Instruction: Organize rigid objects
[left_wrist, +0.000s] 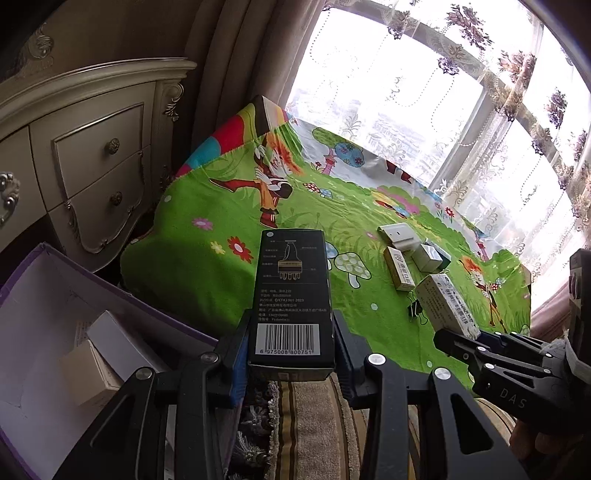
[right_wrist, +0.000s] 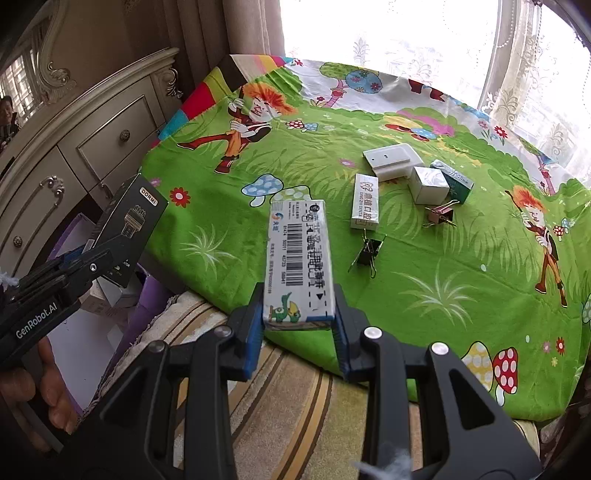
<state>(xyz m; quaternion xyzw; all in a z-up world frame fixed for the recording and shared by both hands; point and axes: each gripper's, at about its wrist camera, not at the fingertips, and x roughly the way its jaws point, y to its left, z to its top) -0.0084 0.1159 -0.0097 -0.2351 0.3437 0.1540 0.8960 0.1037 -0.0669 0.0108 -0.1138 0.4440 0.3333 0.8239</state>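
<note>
My left gripper (left_wrist: 291, 350) is shut on a tall black box (left_wrist: 290, 295) with a barcode, held above the table's front edge; it also shows in the right wrist view (right_wrist: 129, 218). My right gripper (right_wrist: 299, 328) is shut on a white medicine box (right_wrist: 299, 258), which also shows in the left wrist view (left_wrist: 447, 306). On the green cartoon cloth (right_wrist: 280, 166) lie a white plastic part (right_wrist: 391, 158), a cream dental box (right_wrist: 365, 203), a small white box (right_wrist: 430, 184), a green box (right_wrist: 456, 179) and two binder clips (right_wrist: 369, 249).
A purple-edged open box (left_wrist: 48, 332) with white boxes inside stands at the lower left, below the table. A cream dresser (left_wrist: 85, 155) stands on the left. A curtained window (left_wrist: 443, 92) is behind the table. A striped cushion (right_wrist: 288, 398) lies under the grippers.
</note>
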